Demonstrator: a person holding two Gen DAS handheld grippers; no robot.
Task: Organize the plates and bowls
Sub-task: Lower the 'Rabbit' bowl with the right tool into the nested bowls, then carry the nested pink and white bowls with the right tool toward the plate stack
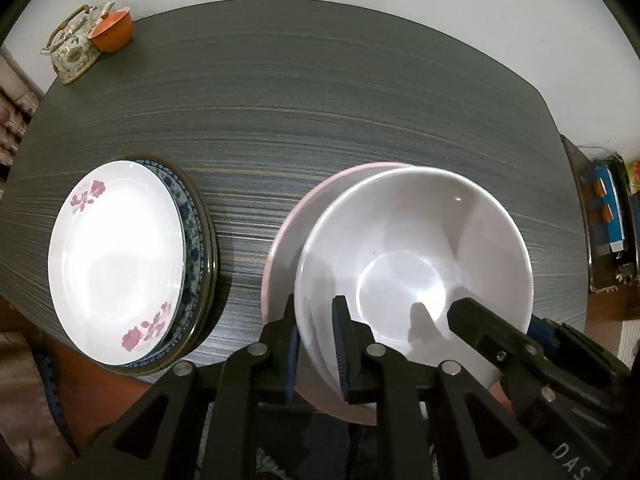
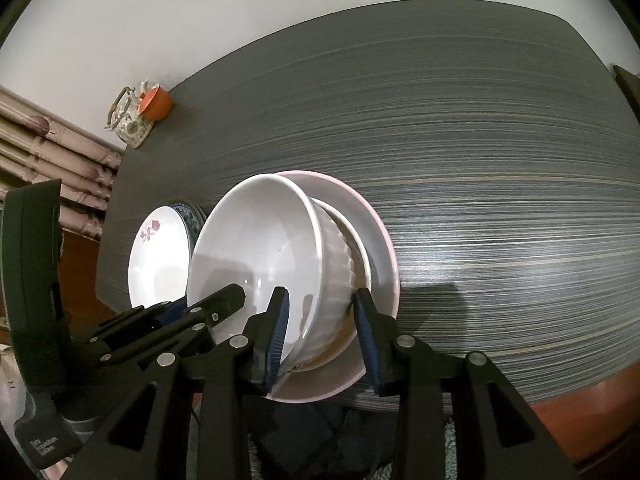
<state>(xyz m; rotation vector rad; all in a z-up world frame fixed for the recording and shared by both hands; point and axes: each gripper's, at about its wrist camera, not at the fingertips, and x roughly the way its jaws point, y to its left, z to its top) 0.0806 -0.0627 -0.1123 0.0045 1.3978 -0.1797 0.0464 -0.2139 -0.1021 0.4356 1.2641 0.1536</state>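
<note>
Right wrist view: a glossy white bowl (image 2: pixel 264 248) with a ribbed outside sits nested in the pink-rimmed bowl (image 2: pixel 380 248), right of the plates (image 1: pixel 116 260). The left hand-held gripper (image 1: pixel 316 344) pinches its rim; the right hand-held gripper (image 2: pixel 320 336) straddles it, loosened.

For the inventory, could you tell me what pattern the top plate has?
White with pink flower sprays near the rim; the top plate shows best in the left wrist view.

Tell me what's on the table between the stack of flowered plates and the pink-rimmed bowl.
Nothing: only bare dark striped tabletop separates the flowered white plate stack from the pink-rimmed bowl, seen clearly in the left wrist view.
</note>
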